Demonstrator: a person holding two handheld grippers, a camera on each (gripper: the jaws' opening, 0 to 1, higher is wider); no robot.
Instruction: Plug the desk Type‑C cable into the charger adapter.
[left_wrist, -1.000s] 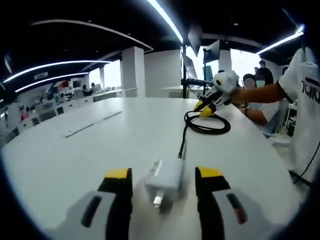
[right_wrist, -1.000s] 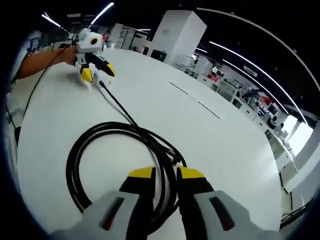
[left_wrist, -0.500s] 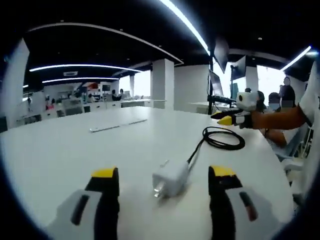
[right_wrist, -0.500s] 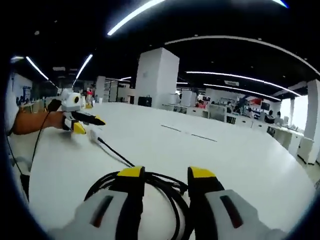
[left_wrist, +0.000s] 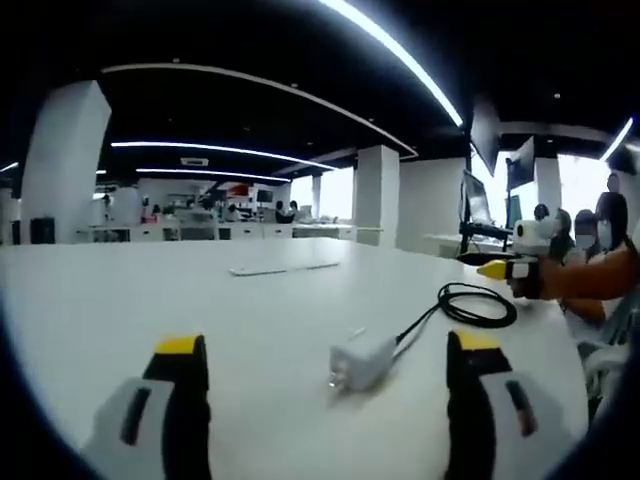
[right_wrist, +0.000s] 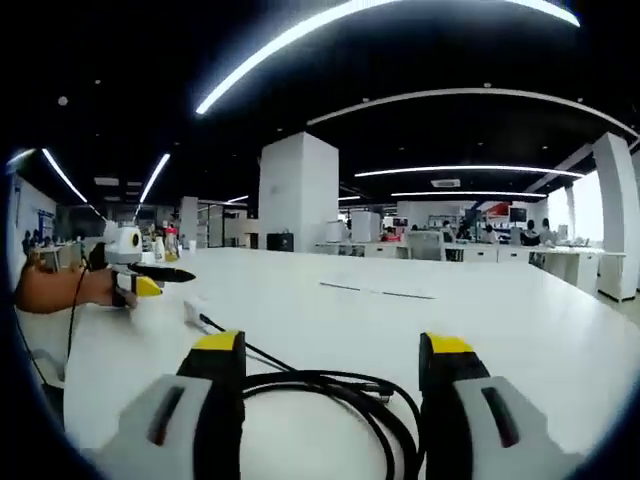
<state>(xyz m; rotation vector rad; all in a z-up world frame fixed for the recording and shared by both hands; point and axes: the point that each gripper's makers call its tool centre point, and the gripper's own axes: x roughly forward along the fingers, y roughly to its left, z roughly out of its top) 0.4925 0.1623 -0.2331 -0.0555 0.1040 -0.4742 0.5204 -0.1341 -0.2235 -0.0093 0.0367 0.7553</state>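
A white charger adapter (left_wrist: 362, 362) lies on the white table (left_wrist: 200, 300), prongs toward me, between and just beyond the wide-apart jaws of my open left gripper (left_wrist: 328, 345). A black cable (left_wrist: 425, 322) runs from its far side to a loose coil (left_wrist: 480, 305). A hand holds the right gripper (left_wrist: 522, 258) past that coil. In the right gripper view the coil (right_wrist: 345, 392) lies on the table between the jaws of my open right gripper (right_wrist: 333, 343), untouched. The cable leads left to the adapter (right_wrist: 193, 311), with the left gripper (right_wrist: 130, 268) near it.
Thin flat strips (left_wrist: 285, 267) lie farther out on the table. Monitors on arms (left_wrist: 480, 200) and seated people stand past its right edge. A white pillar (right_wrist: 297, 195) and office desks are beyond the table (right_wrist: 500, 320).
Both grippers opened wider and levelled out. The right one, earlier nearly shut over the coil, now stands apart from it. The left pulled back from the adapter.
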